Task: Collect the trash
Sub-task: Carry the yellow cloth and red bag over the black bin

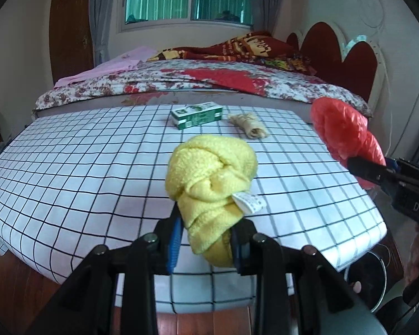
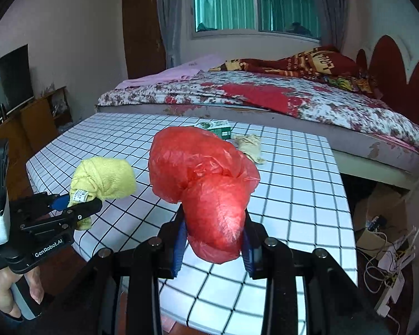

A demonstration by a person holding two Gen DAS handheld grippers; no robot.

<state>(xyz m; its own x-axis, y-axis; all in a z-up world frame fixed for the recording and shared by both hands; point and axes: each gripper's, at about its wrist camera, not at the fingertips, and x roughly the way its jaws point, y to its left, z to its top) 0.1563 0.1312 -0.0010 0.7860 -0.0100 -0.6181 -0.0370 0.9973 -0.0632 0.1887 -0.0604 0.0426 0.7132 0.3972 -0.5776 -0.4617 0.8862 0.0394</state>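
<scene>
While the left gripper (image 1: pixel 206 240) pinches the tail of a knotted yellow cloth (image 1: pixel 209 173), the right gripper (image 2: pixel 213 241) is clamped on a bunched red plastic bag (image 2: pixel 201 184); both loads hang above the checked table (image 1: pixel 69 173). Still lying at the table's twelve o'clock edge are a green box (image 1: pixel 197 115) and, just beside it at one o'clock, a crumpled paper wad (image 1: pixel 248 125). Likely faults: the slick bag slides from its hold, or the cloth, gripped only low down, sags free.
</scene>
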